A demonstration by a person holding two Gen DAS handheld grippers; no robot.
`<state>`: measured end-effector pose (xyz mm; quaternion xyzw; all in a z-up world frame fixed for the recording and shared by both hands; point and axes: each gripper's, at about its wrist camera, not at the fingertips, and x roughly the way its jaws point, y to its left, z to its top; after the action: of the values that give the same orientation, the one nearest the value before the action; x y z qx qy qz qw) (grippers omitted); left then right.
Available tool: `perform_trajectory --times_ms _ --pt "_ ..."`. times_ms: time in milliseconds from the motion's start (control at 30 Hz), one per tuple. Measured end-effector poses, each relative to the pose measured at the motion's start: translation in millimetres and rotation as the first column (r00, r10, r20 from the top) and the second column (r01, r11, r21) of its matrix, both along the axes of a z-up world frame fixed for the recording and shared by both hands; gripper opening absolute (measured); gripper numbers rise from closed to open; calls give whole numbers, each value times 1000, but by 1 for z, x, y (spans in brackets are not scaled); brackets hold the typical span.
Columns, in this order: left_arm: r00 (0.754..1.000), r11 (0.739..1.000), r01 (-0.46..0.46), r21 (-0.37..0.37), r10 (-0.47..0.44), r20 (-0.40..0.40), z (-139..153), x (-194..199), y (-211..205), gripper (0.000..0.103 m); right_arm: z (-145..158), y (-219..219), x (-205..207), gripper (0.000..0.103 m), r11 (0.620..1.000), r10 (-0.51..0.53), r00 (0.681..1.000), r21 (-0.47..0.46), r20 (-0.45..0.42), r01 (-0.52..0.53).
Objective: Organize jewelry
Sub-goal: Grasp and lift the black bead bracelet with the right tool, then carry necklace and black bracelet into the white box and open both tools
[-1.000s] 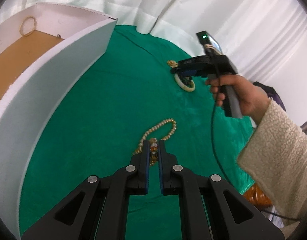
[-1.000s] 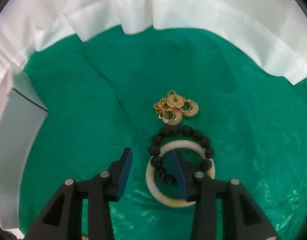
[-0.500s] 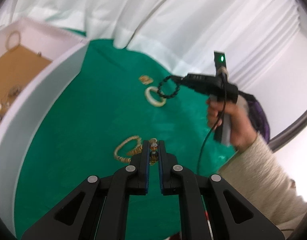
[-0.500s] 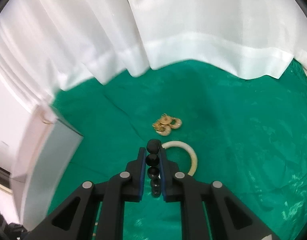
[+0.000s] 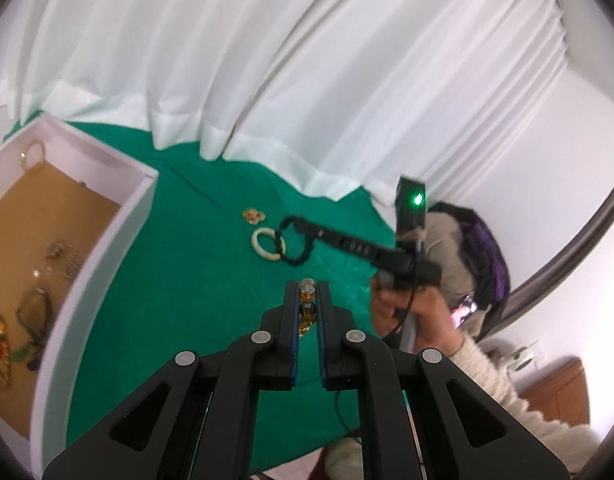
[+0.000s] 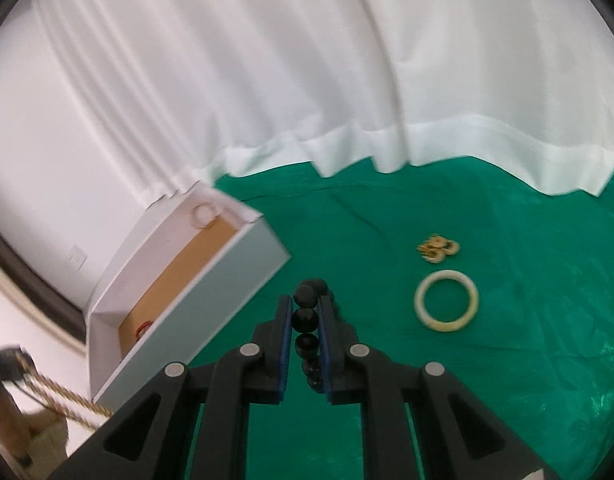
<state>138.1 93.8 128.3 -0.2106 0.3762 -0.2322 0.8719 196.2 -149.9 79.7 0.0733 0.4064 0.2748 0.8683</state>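
Your right gripper [image 6: 305, 322] is pinching the black bead bracelet [image 6: 307, 318] tight, and your left gripper [image 5: 307, 308] is squeezing shut on a gold bead necklace [image 5: 306, 312]. You are carrying both above the green cloth [image 6: 507, 380]. Next, I think, you bring them over the white box [image 5: 103, 248] and let go.

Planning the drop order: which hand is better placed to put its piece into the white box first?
Probably the left. The left tongs, shut on the beaded necklace, hang right beside the white box. The right tongs grip the black bead bracelet farther out over the green cloth.
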Motion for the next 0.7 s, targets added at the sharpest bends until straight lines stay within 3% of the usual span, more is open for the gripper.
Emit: perform_trajectory --times_ms 367,700 --pt "989 992 -121 -17 122 86 60 -18 77 5 42 74 -26 13 985 170 983 -2 68 -171" --pt "950 957 -291 6 289 116 70 -26 159 5 74 168 -20 13 954 299 949 -2 104 -300"
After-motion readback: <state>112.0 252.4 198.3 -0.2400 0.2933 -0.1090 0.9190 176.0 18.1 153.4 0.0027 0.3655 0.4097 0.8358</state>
